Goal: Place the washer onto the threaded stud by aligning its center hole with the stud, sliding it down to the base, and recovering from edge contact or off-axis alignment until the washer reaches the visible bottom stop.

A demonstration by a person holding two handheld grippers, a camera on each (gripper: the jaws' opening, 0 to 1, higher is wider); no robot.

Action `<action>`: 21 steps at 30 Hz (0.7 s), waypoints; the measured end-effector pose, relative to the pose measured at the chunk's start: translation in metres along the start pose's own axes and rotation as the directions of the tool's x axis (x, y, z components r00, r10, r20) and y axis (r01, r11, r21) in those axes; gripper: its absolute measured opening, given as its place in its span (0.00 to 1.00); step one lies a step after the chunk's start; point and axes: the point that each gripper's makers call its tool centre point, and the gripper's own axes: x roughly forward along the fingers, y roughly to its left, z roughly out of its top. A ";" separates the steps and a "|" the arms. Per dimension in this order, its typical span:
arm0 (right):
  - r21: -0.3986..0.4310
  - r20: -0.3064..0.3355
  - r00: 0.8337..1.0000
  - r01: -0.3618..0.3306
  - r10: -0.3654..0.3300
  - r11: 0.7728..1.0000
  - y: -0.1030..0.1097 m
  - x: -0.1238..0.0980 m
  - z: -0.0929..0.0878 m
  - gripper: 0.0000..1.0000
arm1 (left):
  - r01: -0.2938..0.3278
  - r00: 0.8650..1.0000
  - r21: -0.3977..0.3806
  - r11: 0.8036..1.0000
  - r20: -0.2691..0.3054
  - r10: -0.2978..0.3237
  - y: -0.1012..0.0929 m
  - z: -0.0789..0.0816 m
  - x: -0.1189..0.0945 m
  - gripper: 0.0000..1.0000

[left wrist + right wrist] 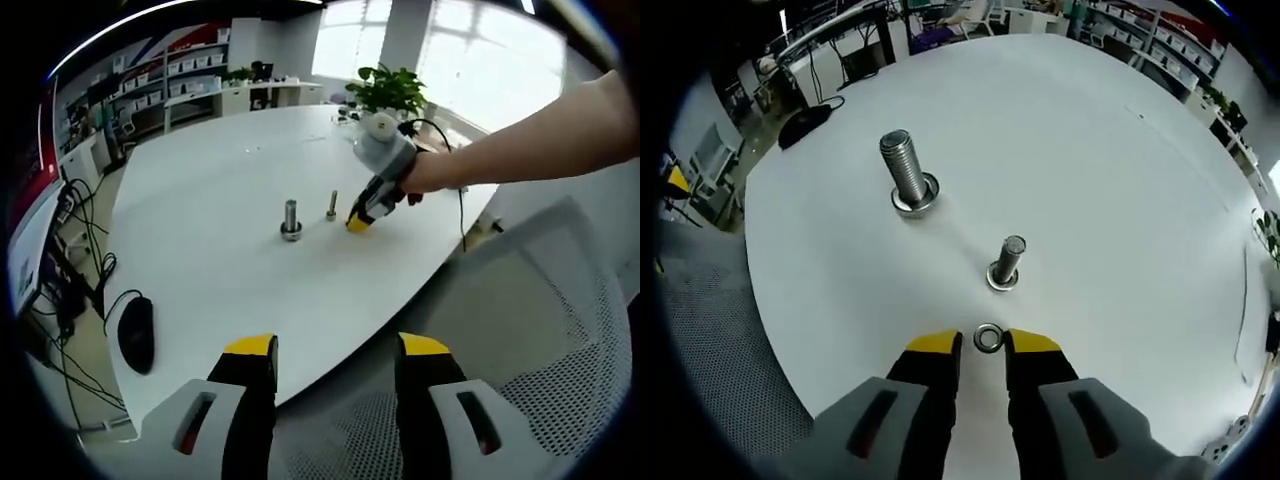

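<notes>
Right gripper view, looking along two yellow-tipped jaws: the right gripper (983, 343) is lowered to a white surface (1120, 180), its jaws narrowly parted with a small metal washer (987, 338) lying flat between the tips. Whether the tips already pinch the washer or only bracket it cannot be told from here. Just beyond the washer, straight ahead along the jaw line, a small threaded stud (1006, 262) stands upright on its wide base, near but apart from the washer. Farther on and to the left stands a larger threaded bolt (906, 172), also upright, well apart from the small stud. A black computer mouse (808, 122) lies near the far left edge of the surface. In the left gripper view, the left gripper (338, 352) hangs past the near edge of the surface with its jaws wide open and nothing between them, above a grey mesh chair (540, 330). Across the surface that view shows the right gripper (360, 222) held by a hand, its tip down just beside the small stud (331, 206), with the larger bolt (291, 220) further over. The right gripper is plainly the nearer one. The coming move likely turns on this: the washer lies flat while the stud's axis is vertical, so the washer must be lifted clear of the stud's top, carried a short way forward, and centred hole over tip before lowering.
</notes>
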 end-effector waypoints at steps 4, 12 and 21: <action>0.016 -0.003 1.000 0.000 0.001 1.000 0.007 -0.002 -0.004 0.16 | -0.006 1.000 0.006 1.000 0.008 0.005 0.001 0.001 -0.001 0.45; -0.032 -0.028 1.000 0.005 -0.006 0.999 0.013 -0.002 -0.008 0.16 | -0.010 1.000 0.000 1.000 0.025 0.010 0.002 0.004 -0.002 0.45; -0.154 -0.256 0.966 -0.004 -0.036 0.988 0.014 0.000 -0.009 0.15 | -0.013 1.000 -0.003 1.000 0.027 0.013 0.002 0.004 -0.003 0.45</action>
